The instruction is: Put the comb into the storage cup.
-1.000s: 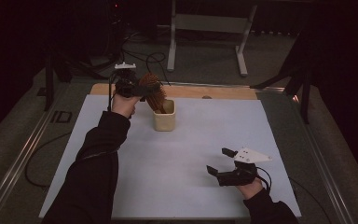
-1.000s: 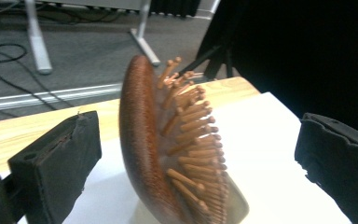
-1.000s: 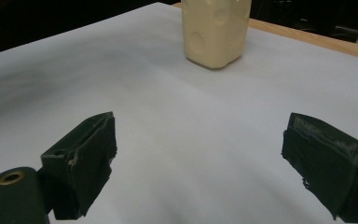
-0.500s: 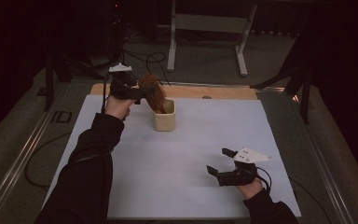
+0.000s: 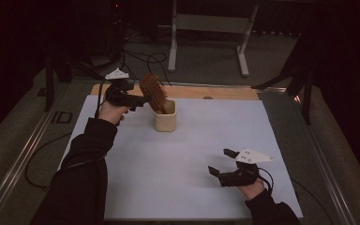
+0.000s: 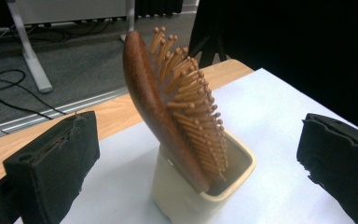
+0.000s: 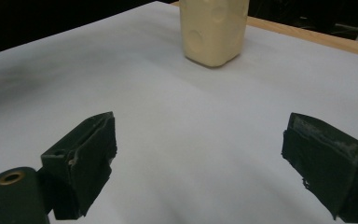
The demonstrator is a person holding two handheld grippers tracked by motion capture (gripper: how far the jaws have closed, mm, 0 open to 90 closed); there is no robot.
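A brown wooden hairbrush [image 5: 152, 90] stands head-up in a cream cup [image 5: 165, 123] at the back of the white table, and it leans left. In the left gripper view the brush [image 6: 177, 107] and cup [image 6: 191, 196] sit between my two jaws, which stand wide apart and do not touch them. My left gripper [image 5: 140, 100] [image 6: 196, 144] is open, just left of the brush. My right gripper [image 5: 220, 161] [image 7: 200, 149] is open over the table's front right, with nothing between its jaws. The cup [image 7: 214, 30] shows far ahead of it.
A white sheet [image 5: 187, 159] covers the table, with a wooden strip [image 5: 229, 92] along the far edge. Beyond the table lie cables [image 5: 145, 58] and a white metal stand [image 5: 206, 28] on the floor. A metal rail [image 5: 23, 159] runs along the left side.
My left gripper has drawn back slightly to the left and toward the person, away from the brush. The brush stays leaning in the cup. The right gripper has not moved.
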